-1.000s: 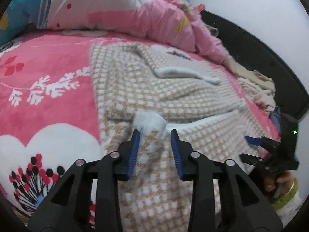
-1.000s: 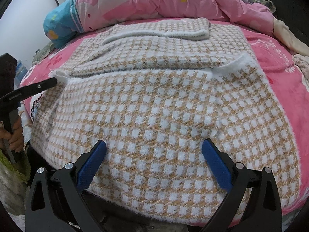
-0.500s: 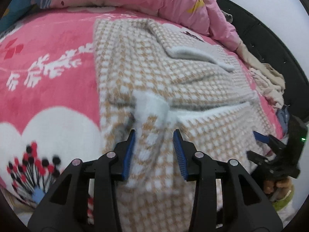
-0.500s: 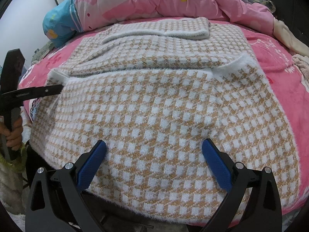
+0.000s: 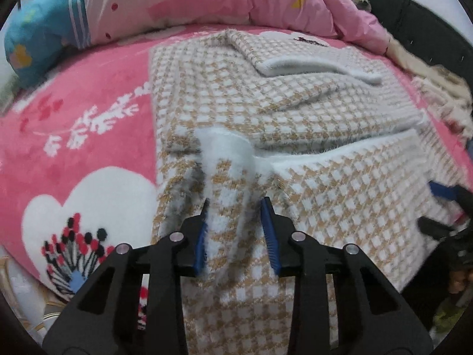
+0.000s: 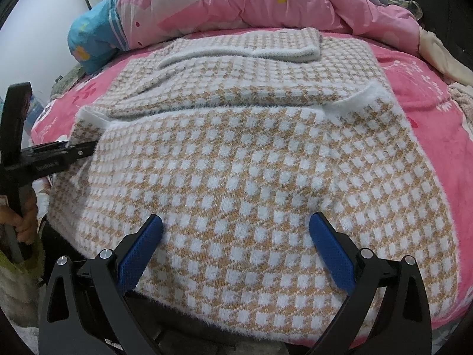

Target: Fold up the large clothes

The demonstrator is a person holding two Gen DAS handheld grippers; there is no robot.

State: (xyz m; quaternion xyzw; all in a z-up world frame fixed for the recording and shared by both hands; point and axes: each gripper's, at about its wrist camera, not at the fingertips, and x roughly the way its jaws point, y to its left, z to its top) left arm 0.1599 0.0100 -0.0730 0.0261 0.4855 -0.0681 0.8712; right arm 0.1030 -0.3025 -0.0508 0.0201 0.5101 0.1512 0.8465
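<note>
A fuzzy tan-and-white checked sweater (image 5: 340, 195) (image 6: 236, 162) lies spread on the pink bed blanket (image 5: 88, 148), sleeves folded across its body. My left gripper (image 5: 235, 230) points down at the near left side. A raised fold of the sleeve runs between its closing jaws, and a thin gap still shows at the right pad. The white cuff (image 5: 227, 148) lies just ahead of it. My right gripper (image 6: 236, 236) hovers wide open over the sweater's hem, holding nothing. The other view shows each gripper too: the left gripper (image 6: 85, 148) at the sweater's left edge, the right gripper (image 5: 434, 207) at its right edge.
A bunched pink quilt (image 6: 266, 3) and a blue pillow (image 5: 38, 29) lie along the back of the bed. Beige clothes (image 5: 443, 97) are piled at the right by a dark headboard (image 5: 414, 20). A hand (image 6: 26, 219) holds the left gripper's handle. The bed edge drops off below the hem.
My left gripper has drawn back along the sleeve toward the near edge, so the white cuff now lies farther ahead of its jaws. The right gripper has kept still.
</note>
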